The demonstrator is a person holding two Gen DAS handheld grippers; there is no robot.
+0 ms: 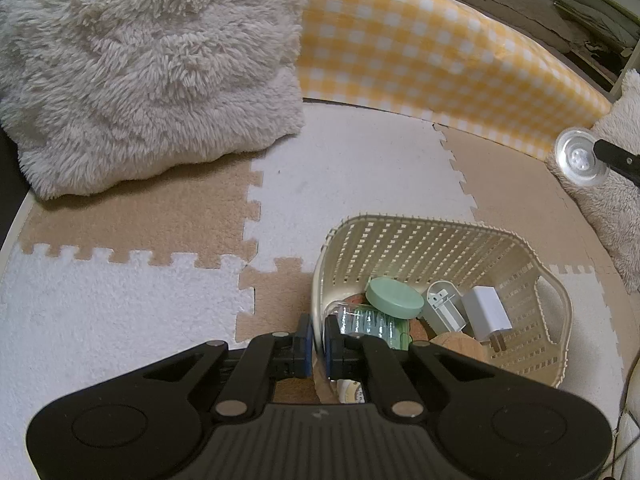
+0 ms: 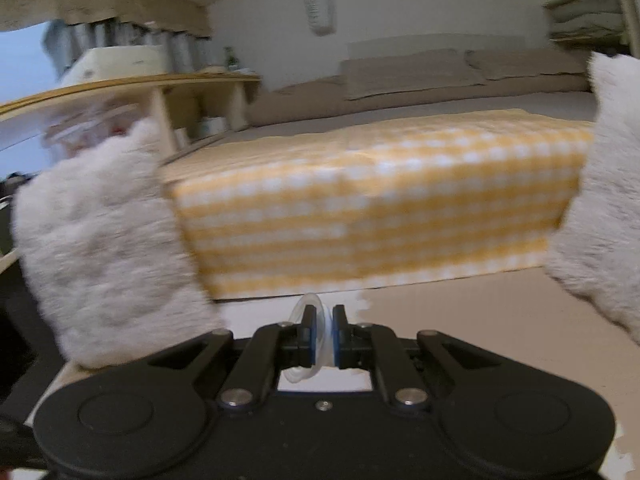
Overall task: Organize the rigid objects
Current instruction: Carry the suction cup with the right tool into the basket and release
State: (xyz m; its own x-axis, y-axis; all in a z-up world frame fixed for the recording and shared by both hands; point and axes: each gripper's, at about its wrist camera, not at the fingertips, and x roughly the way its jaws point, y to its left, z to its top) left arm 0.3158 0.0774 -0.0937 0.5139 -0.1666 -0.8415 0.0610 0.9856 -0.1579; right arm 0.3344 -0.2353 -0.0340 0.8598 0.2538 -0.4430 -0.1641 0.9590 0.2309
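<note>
Silver disc light (image 1: 579, 158), round with small LEDs at its centre, carried edge-on in the right gripper (image 2: 323, 338), fingers clamped on its thin clear rim; seen from the left wrist view at far right, aloft in front of a fluffy cushion (image 1: 612, 196) and the yellow gingham box (image 1: 440, 64). Cream perforated basket (image 1: 440, 240) below and to the near left of that disc, mouth open upward, long axis running left to right. Already inside: green round lid (image 1: 395, 295), white wall charger (image 1: 486, 314), grey plastic case (image 1: 442, 306), clear bottle (image 1: 370, 322). Left gripper (image 1: 316, 340) closed tight on the basket's near-left rim, one finger outside the wall and one inside, steadying it on the foam puzzle mat (image 1: 352, 168). Likely next: disc brought near and left, over the rim, down into the free space at the basket's right half. Right hand alone placed for that drop.
</note>
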